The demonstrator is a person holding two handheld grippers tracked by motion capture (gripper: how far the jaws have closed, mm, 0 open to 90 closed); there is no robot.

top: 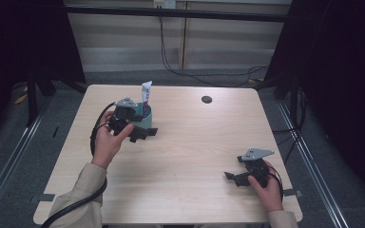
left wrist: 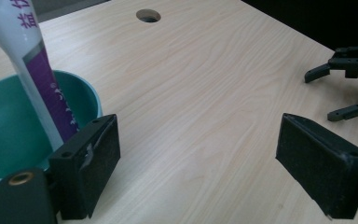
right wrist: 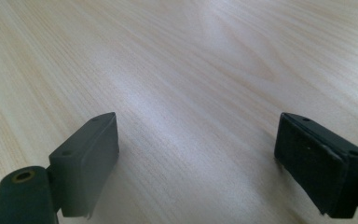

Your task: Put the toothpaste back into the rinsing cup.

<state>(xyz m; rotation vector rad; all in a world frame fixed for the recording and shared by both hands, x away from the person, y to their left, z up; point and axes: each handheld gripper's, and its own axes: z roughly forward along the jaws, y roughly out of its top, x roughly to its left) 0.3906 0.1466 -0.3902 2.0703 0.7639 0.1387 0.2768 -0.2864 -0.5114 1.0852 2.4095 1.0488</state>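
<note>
You are working at a pale wooden table (top: 180, 156) with a round cable hole (top: 206, 99) near its far edge. Toward the far left of it, a teal cup (top: 148, 117) is standing upright, and a white and purple toothpaste tube (top: 146, 96) is leaning inside it with its crimped end sticking up above the rim. Judging by that, the placing itself is looking done: the tube is resting in the cup and nothing is holding it.

Your left gripper (top: 145, 133) is sitting just beside the cup on its near side, jaws spread wide and carrying nothing. In the left gripper view the cup's rim (left wrist: 81, 86) is lying just outside one black pad (left wrist: 95, 161), and the tube (left wrist: 37, 79) is rising past it; whether that pad is actually touching the cup, I cannot quite tell from this angle.

Your right gripper (top: 233, 177) is resting low near the front right corner, well apart from the cup, also gaping and empty, with bare wood between its pads (right wrist: 88, 158).

What seems to be remaining is small: you are probably just needing to draw the left gripper clear without nudging the cup.
</note>
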